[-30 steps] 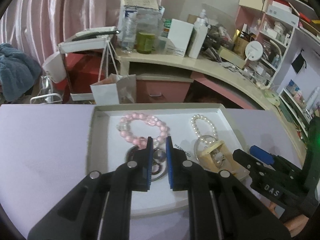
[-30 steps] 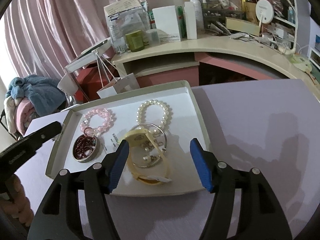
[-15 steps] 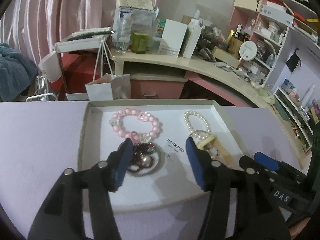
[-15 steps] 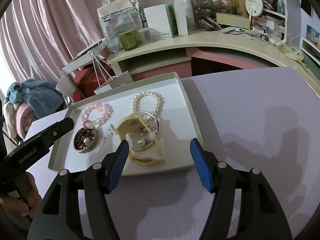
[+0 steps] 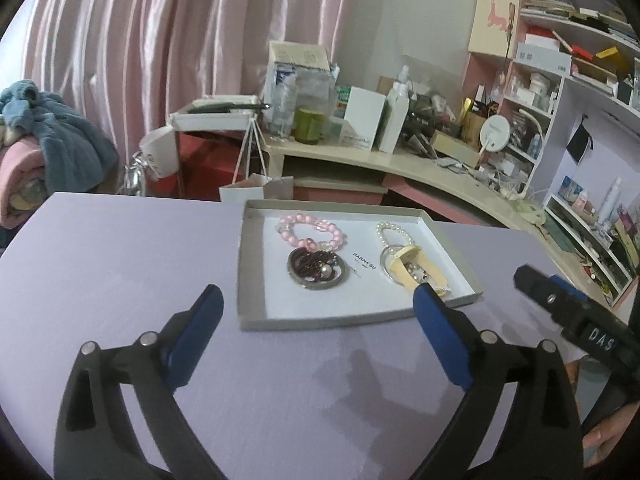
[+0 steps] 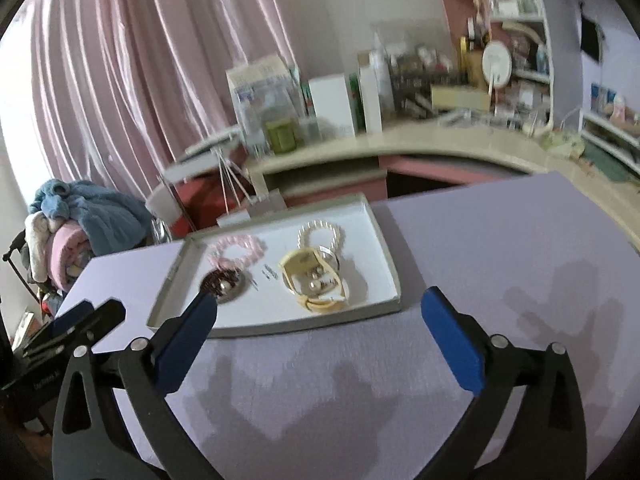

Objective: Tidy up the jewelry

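A shallow grey tray [image 5: 256,322] [image 6: 280,326] with a white floor sits on the lilac table. In it lie a pink bead bracelet [image 5: 312,232] [image 6: 238,250], a white pearl bracelet [image 5: 394,232] [image 6: 322,232], a round metal dish of dark red beads [image 5: 318,270] [image 6: 222,286], a silver ring bangle [image 5: 386,262] and a cream cuff holding pearl earrings [image 5: 420,270] [image 6: 316,284]. My left gripper [image 5: 318,302] is open and empty, short of the tray's near rim. My right gripper [image 6: 320,312] is open and empty, also before the tray.
The lilac table [image 5: 120,248] [image 6: 500,248] spreads around the tray. Behind it stand a cluttered curved desk [image 5: 360,152], shelves [image 5: 560,80], a pink curtain [image 5: 160,40] and a pile of blankets [image 5: 48,152]. The right gripper's tip shows in the left wrist view [image 5: 560,304].
My left gripper opened from nearly shut over the dish and pulled back out of the tray. My right gripper also drew back and up from the tray, staying open.
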{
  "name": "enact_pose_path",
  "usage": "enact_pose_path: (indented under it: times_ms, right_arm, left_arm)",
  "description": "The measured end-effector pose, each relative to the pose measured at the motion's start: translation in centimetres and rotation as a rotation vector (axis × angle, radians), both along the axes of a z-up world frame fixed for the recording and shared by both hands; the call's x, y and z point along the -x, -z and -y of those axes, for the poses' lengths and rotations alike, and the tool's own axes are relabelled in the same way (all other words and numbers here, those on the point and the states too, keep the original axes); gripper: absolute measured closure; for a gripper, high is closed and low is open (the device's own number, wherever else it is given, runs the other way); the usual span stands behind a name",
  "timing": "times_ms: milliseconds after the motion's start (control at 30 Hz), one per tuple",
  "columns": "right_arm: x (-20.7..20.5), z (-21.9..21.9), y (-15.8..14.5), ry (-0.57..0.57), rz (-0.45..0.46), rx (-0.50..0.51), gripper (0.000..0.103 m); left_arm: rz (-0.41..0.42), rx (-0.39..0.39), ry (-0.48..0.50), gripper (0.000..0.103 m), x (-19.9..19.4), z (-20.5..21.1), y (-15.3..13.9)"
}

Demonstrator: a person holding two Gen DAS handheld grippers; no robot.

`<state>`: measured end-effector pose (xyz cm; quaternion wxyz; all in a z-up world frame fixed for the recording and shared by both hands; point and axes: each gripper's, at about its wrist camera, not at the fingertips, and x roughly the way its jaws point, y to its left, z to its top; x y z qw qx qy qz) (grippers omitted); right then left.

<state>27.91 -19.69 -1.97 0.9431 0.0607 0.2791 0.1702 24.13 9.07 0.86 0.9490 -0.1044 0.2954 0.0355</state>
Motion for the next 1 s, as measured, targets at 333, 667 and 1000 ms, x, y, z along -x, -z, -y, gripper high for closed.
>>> enact_pose_path:
  times_ms: [333,667,1000]
  right_arm:
    - [3.4,0.2,0.1,-0.048,0.105,0.019,0.001]
    - [3.4,-1.2,1.8,-0.063,0.144,0.038,0.001]
    - [3.0,-1.1,2.3,-0.044,0.17,0.027,0.001]
  left_arm:
    - [0.092,-0.013,-0.068,0.002,4.7,0.9,0.6]
    - [0.142,-0.034,-0.044,0.002,4.5,0.8,2.4]
    - [0.164,-0.037,-0.045,0.002,4.1,0.6,3.4]
